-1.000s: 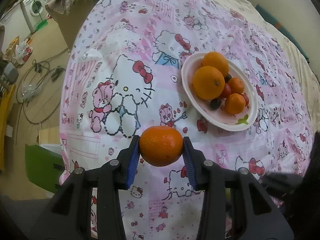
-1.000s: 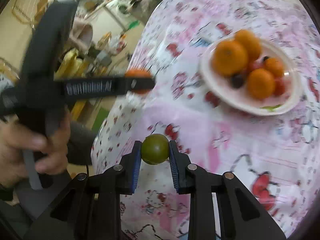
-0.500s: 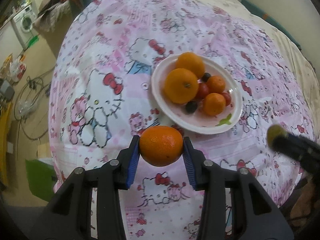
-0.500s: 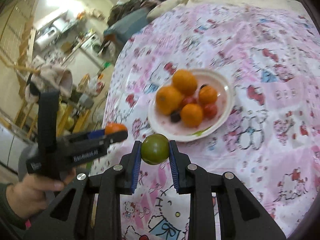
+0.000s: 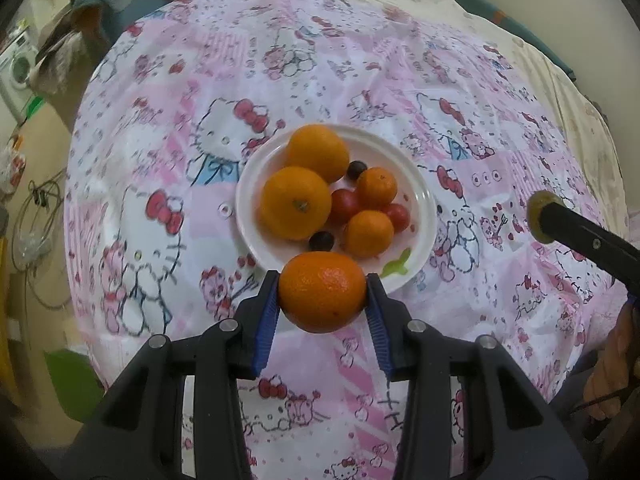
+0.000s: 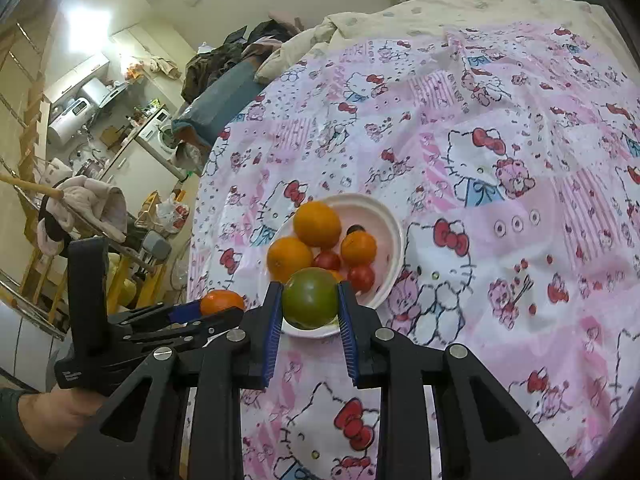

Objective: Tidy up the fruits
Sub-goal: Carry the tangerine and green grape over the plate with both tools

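Observation:
My left gripper [image 5: 322, 300] is shut on an orange mandarin [image 5: 322, 297], held above the near rim of a white plate [image 5: 420, 196]. The plate holds two big oranges [image 5: 295, 208], two small mandarins, red tomatoes and dark grapes. My right gripper [image 6: 309, 304] is shut on a green tomato [image 6: 310, 298], held over the plate's near edge [image 6: 394, 240]. In the right wrist view the left gripper [image 6: 208, 312] with its mandarin [image 6: 222, 302] is at the left. In the left wrist view the right gripper's finger [image 5: 584, 236] with the green tomato [image 5: 538, 212] enters from the right.
The plate sits on a bed covered by a pink Hello Kitty sheet [image 5: 160, 184]. A cream quilt [image 6: 460, 4] lies at the far side. Left of the bed are the floor with cables [image 5: 36, 216], a washing machine [image 5: 16, 72] and cluttered furniture [image 6: 88, 208].
Both grippers have moved in toward the plate, which now sits centred just ahead of each. Both keep hold of their fruit.

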Demonstrator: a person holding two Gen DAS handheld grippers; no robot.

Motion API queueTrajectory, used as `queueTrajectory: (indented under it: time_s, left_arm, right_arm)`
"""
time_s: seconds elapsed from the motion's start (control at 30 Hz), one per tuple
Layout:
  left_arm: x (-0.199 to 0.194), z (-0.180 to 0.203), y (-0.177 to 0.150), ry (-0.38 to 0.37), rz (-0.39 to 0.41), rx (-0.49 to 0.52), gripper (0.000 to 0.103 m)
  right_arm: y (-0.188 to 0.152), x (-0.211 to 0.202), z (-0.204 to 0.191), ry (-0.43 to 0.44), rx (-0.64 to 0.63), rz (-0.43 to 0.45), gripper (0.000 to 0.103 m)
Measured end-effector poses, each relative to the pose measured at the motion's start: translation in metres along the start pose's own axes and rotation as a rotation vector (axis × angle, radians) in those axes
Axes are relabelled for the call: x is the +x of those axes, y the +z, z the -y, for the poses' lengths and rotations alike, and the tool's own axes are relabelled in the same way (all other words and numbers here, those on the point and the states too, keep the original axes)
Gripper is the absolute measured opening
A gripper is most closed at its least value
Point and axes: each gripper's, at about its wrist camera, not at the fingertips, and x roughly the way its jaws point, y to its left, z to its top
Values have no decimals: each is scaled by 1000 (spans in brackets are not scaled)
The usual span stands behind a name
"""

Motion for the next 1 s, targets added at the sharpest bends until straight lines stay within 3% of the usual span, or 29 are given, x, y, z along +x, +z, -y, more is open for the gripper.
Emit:
queueTrajectory:
  time_s: [0.23, 0.47, 0.77, 1.0]
  left_arm:
    - [14, 4, 16, 0, -30, 30, 37]
    - [37, 1, 9, -23, -71, 31, 37]
    - [63, 6, 10, -38, -103, 39, 38]
    - [74, 1, 10, -43, -91, 40, 39]
  right_arm:
    - [18, 12, 17, 4, 49, -10, 28]
    - [32, 41, 31, 0, 66, -65, 28]
    - [29, 91, 35, -15, 59, -179, 28]
    - [25, 109, 39, -54, 92, -208, 29]
